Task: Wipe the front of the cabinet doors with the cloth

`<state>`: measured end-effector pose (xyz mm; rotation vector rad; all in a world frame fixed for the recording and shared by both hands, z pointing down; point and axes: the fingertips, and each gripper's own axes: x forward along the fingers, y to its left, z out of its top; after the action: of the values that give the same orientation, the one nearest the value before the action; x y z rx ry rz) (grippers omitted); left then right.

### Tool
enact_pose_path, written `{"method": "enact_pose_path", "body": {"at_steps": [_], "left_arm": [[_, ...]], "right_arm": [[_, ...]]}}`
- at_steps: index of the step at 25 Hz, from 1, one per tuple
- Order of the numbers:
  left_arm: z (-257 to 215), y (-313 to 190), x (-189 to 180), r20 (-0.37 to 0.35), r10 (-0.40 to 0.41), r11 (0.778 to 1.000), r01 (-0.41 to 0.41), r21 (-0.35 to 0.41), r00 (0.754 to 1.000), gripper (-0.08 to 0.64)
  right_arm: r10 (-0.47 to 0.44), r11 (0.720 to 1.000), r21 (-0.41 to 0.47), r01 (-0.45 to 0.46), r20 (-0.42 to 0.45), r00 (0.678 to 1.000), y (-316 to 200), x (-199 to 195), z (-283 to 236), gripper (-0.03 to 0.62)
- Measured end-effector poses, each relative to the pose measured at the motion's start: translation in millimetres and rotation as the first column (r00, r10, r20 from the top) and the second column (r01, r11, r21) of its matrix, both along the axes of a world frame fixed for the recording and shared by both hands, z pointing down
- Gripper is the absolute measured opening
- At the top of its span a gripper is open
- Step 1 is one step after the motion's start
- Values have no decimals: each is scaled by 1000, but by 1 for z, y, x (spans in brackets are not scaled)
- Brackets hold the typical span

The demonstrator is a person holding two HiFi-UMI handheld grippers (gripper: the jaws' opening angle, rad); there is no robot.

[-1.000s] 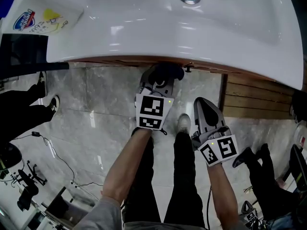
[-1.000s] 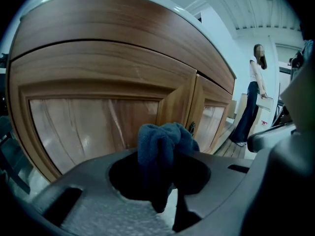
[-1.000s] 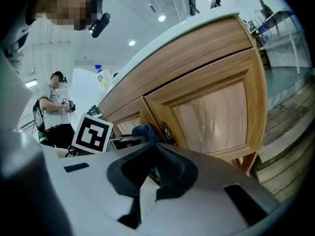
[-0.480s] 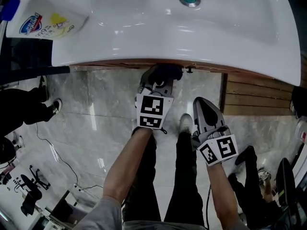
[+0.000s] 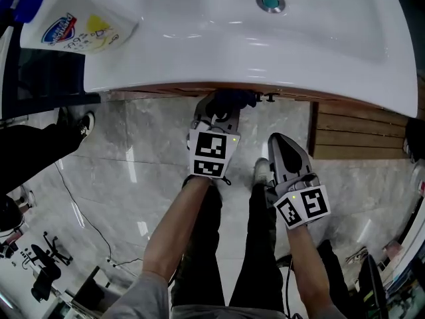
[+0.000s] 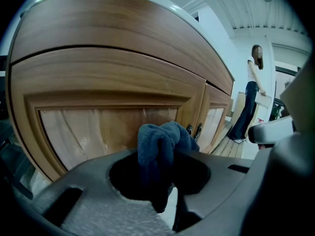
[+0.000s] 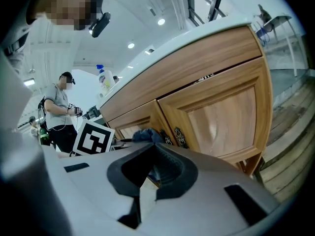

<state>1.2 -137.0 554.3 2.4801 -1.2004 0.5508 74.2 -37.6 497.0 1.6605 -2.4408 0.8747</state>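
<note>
Cabinet doors [image 6: 98, 124] partly behind cloth [image 6: 160, 144] in left gripper [image 6: 165, 181]

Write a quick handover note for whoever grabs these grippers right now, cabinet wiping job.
Left gripper: shut on the blue cloth, held up to the left cabinet door, close to the handles where the doors meet.
Right gripper: jaws together, nothing in them, hanging back from the right cabinet door.
Done: cannot tell from the wood how much is already wiped.
Left: run the cloth over both door fronts, the right one included; safest to treat both as not yet wiped.
</note>
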Motion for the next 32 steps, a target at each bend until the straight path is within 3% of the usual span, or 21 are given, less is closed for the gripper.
{"method": "enact_pose_path", "body": {"at_steps": [16, 32], "left_arm": [[-3, -8, -50, 2, -46, 999, 46, 1, 999, 80], [16, -16, -130, 10, -169, 984, 170, -50, 985, 80]], "right_arm": [[-21, 1000, 9, 21, -6, 1000, -2, -40, -5, 12], [-54, 998, 16, 54, -6, 999, -6, -84, -6, 12]]}}
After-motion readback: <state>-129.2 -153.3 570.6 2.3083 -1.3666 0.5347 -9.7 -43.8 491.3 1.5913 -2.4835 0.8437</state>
